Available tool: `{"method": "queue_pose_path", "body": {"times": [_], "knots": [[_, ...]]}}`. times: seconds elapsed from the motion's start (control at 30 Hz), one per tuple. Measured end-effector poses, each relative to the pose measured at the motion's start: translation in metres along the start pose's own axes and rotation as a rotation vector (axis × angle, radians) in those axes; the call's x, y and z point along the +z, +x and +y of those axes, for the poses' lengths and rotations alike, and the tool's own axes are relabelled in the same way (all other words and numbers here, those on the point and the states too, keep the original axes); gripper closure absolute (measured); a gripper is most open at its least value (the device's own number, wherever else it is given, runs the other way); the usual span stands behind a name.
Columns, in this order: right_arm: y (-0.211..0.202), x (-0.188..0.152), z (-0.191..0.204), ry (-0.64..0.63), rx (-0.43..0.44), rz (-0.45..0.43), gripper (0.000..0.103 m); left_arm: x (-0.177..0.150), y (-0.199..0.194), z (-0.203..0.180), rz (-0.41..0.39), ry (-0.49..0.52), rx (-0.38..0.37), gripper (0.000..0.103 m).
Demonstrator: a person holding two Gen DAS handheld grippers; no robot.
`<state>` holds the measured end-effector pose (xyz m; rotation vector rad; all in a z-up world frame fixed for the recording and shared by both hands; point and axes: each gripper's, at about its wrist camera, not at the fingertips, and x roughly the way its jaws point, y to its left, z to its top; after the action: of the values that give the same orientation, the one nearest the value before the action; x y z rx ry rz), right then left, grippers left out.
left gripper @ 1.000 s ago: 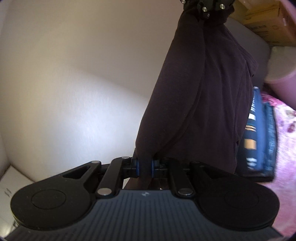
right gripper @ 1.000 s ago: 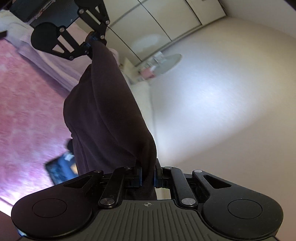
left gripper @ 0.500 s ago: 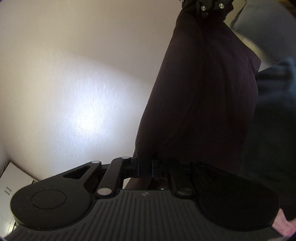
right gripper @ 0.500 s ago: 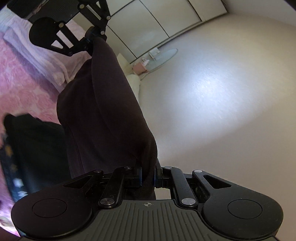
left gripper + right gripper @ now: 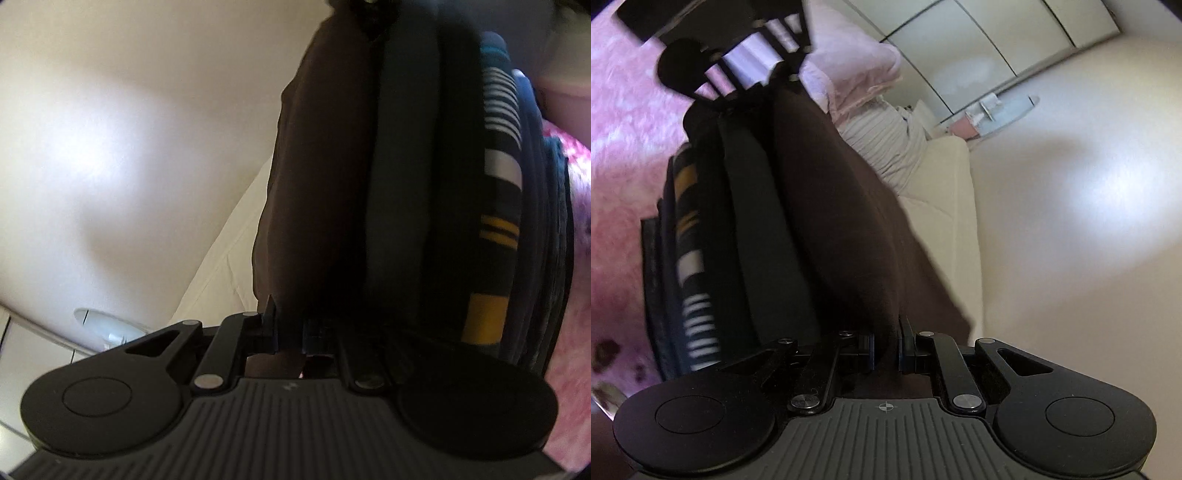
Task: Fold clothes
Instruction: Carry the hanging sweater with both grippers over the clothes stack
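Note:
A dark brown garment (image 5: pixel 317 177) stretches between my two grippers. My left gripper (image 5: pixel 289 332) is shut on one end of it. My right gripper (image 5: pixel 886 345) is shut on the other end (image 5: pixel 834 229). The brown garment lies against a stack of folded clothes (image 5: pixel 495 206), dark with white and orange stripes, also seen in the right wrist view (image 5: pixel 694 251). The left gripper shows at the far end in the right wrist view (image 5: pixel 783 74). The right gripper is mostly out of frame in the left wrist view.
The stack rests on a pink floral bedspread (image 5: pixel 617 155), also at the right edge of the left wrist view (image 5: pixel 576 192). A pink pillow (image 5: pixel 857 77), a striped grey cloth (image 5: pixel 886 144), a cream cushion (image 5: pixel 945 192) and white wardrobe doors (image 5: pixel 990 40) lie beyond.
Both grippers have carried the brown garment down onto the folded stack. The stack, small and distant a second ago, now fills the side of both views.

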<state>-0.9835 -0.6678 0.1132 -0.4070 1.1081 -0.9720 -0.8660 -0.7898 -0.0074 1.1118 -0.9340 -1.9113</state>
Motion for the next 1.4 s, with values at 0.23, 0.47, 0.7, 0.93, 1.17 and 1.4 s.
{"method": "queue_pose_path", "body": {"times": [0.23, 0.47, 0.7, 0.93, 1.17, 1.4], "knots": [[-0.014, 0.002, -0.001, 0.032, -0.052, 0.016, 0.094, 0.012, -0.021, 0.026, -0.030, -0.014, 0.066, 0.095], [-0.018, 0.001, 0.029, -0.001, -0.025, 0.052, 0.094, 0.002, -0.025, -0.003, 0.006, -0.049, 0.026, 0.096], [-0.019, 0.010, 0.025, 0.036, -0.042, 0.038, 0.094, 0.011, -0.030, 0.007, 0.011, -0.088, 0.037, 0.096], [-0.009, 0.003, 0.038, 0.044, -0.026, 0.061, 0.094, 0.025, -0.029, 0.004, 0.010, -0.099, 0.058, 0.096], [0.007, 0.004, 0.037, 0.064, -0.022, 0.073, 0.094, 0.002, -0.044, 0.007, 0.022, -0.133, 0.065, 0.096], [0.014, 0.005, 0.043, 0.081, -0.026, 0.070, 0.094, -0.013, -0.011, 0.043, 0.035, -0.142, 0.071, 0.097]]}}
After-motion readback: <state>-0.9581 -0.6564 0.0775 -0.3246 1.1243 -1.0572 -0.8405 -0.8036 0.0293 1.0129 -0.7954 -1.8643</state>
